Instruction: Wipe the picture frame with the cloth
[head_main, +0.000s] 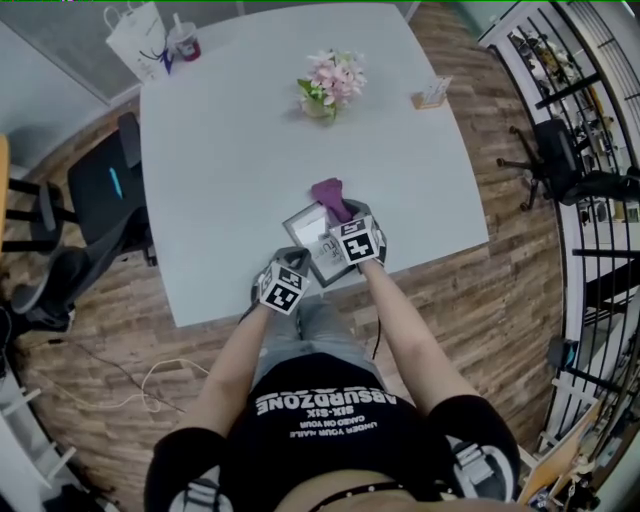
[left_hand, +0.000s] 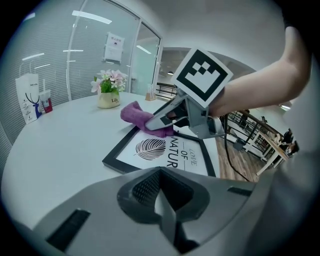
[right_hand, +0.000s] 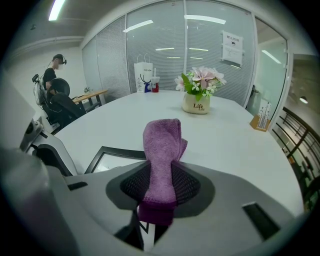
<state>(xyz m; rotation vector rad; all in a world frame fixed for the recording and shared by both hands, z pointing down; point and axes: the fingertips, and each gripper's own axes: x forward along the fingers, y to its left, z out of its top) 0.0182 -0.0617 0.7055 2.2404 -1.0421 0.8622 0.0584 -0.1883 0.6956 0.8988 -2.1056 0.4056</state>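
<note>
**Desk** (head_main: 220, 150): pale top. All task items sit at the middle of its near edge.

**Frame** (head_main: 306, 230): black, leaf print under glass, lying flat just inside the near edge. It is skewed to that edge. Its long axis runs from the far side toward the near edge, drifting toward the near right corner.

**Cloth** (head_main: 330, 193): purple, folded into a strip. One end is pinched in the right gripper. The free end reaches ahead over the frame's far end and touches the desk beyond it.

**Right gripper** (head_main: 345, 215): jaws clamped on the cloth, low over the far right part of the frame. It is the nearer tool, and most of the glass lies behind it toward the near edge. The next stroke therefore probably draws back along the long axis.

**Left gripper** (head_main: 291, 260): jaws together with nothing between them, at the frame's near left side. I cannot tell whether it touches the frame. It is placed to steady the frame.

**Flowers** (head_main: 330, 82): potted, well apart toward the far edge.
</note>
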